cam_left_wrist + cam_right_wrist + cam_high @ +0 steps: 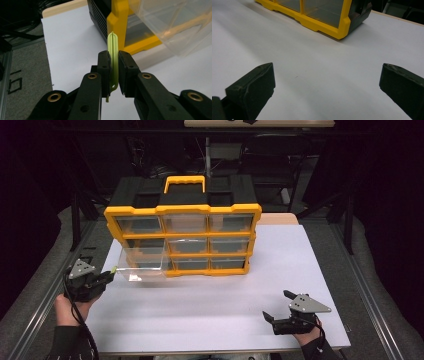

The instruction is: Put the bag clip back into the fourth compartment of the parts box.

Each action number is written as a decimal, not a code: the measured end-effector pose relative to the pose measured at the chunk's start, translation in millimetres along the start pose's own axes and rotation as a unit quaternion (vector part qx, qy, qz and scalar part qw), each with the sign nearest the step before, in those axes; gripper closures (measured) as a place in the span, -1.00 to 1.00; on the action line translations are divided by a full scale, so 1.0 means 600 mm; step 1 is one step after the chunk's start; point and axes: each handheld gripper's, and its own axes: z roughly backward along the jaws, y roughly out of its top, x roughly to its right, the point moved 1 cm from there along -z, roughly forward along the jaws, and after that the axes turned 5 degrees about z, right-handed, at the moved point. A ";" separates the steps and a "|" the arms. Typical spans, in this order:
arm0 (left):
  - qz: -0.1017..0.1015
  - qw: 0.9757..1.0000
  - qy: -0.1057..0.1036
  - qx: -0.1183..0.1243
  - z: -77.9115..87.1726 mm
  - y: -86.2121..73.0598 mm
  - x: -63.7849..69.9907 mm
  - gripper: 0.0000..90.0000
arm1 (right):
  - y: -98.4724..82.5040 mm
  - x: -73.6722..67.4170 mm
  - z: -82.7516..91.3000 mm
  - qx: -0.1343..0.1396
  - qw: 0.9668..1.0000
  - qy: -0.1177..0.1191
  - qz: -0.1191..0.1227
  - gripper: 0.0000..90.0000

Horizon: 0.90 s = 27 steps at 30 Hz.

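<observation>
Progress check: left gripper (111,272) has its jaws clamped on one thin green clip (113,60), just beside the one clear drawer (142,264) pulled out of the yellow organizer (182,210), bottom left slot. I'd guess dropping it in and closing up are left. Nine compartments total. Right gripper (278,307) rests wide open, empty, well apart.
</observation>
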 end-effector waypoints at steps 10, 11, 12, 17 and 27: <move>-0.001 1.000 0.008 0.010 0.020 0.028 -0.007 0.80 | -0.001 0.000 0.001 0.000 1.000 0.000 0.001 -1.00; -0.002 1.000 0.009 0.010 0.022 0.030 -0.008 0.80 | -0.001 0.000 0.001 0.000 1.000 0.001 0.000 -1.00; -0.002 1.000 0.008 0.012 0.024 0.034 -0.008 0.80 | 0.000 0.000 0.001 0.000 1.000 0.001 0.000 -1.00; -0.004 1.000 0.010 0.017 0.032 0.045 -0.007 0.80 | 0.000 -0.001 0.001 -0.001 1.000 0.000 0.001 -1.00; -0.013 0.999 0.009 0.028 0.051 0.073 -0.002 0.80 | 0.000 0.000 0.000 -0.001 1.000 -0.001 0.002 -1.00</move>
